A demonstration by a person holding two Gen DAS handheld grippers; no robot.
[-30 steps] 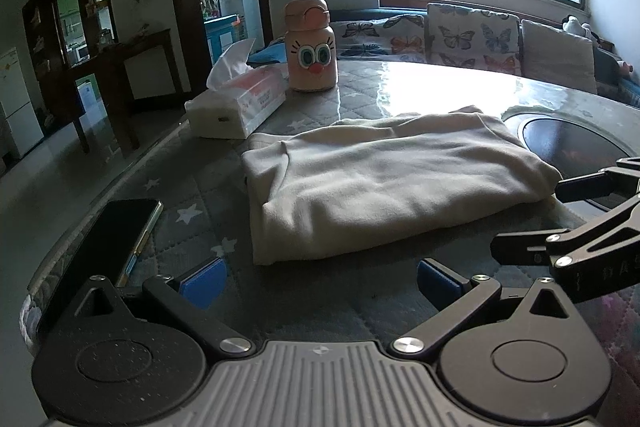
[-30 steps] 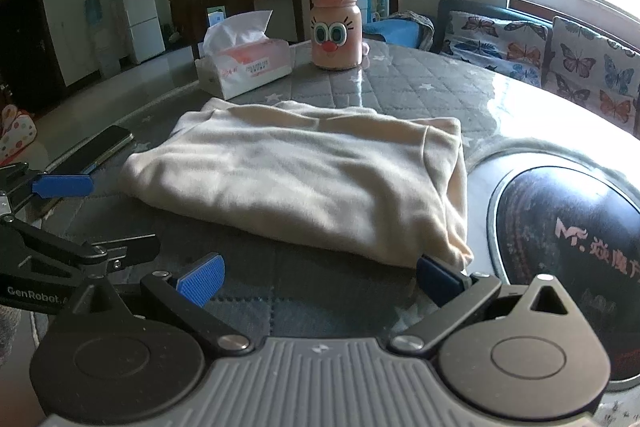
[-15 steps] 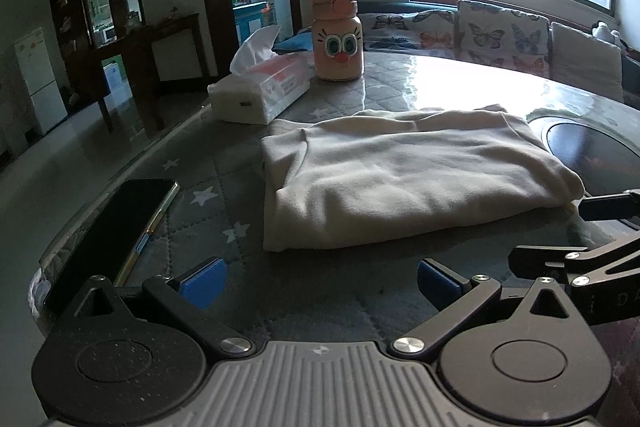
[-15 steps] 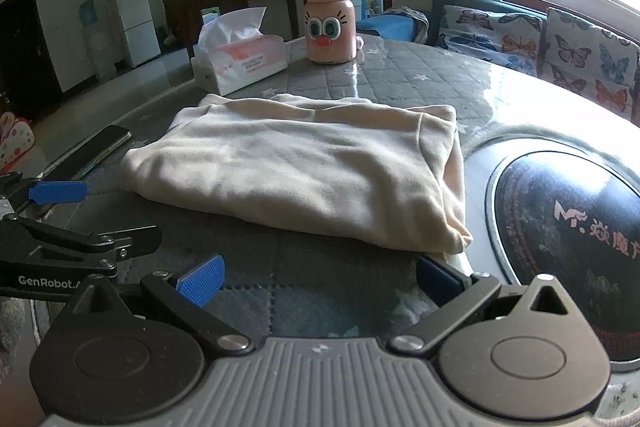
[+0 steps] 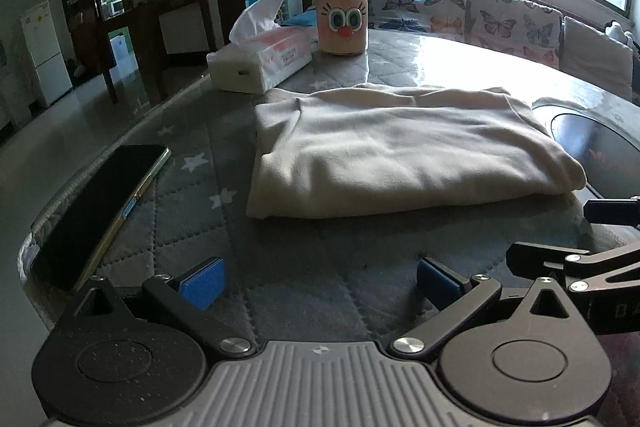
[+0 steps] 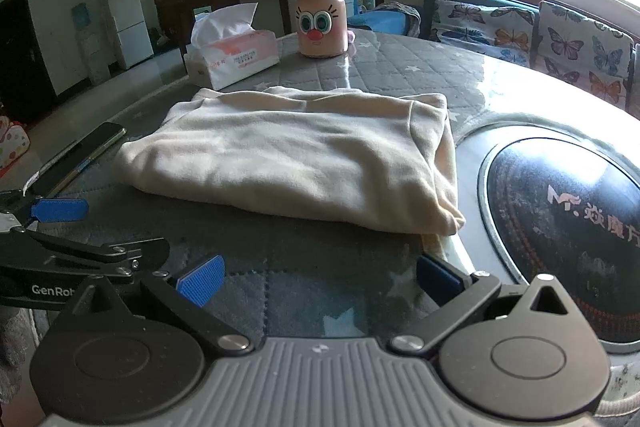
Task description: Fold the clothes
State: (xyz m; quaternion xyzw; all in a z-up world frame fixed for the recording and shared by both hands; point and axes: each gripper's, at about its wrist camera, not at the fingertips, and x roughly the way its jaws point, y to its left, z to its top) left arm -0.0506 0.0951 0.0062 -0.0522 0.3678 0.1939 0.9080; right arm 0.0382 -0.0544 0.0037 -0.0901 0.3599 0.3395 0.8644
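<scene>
Now you have drawn both the left hand-held gripper (image 5: 318, 281) and right hand-held gripper (image 6: 318, 281) back toward 6 o'clock, jaws wide and empty, leaving the cream garment (image 5: 400, 151) folded mid-desk (image 5: 280, 267), so folding looks finished.

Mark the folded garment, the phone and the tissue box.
folded garment (image 5: 404, 159), left wrist view, middle of its top layer
phone (image 5: 96, 203), left wrist view, centre of the dark screen
tissue box (image 6: 236, 61), right wrist view, printed front side
</scene>
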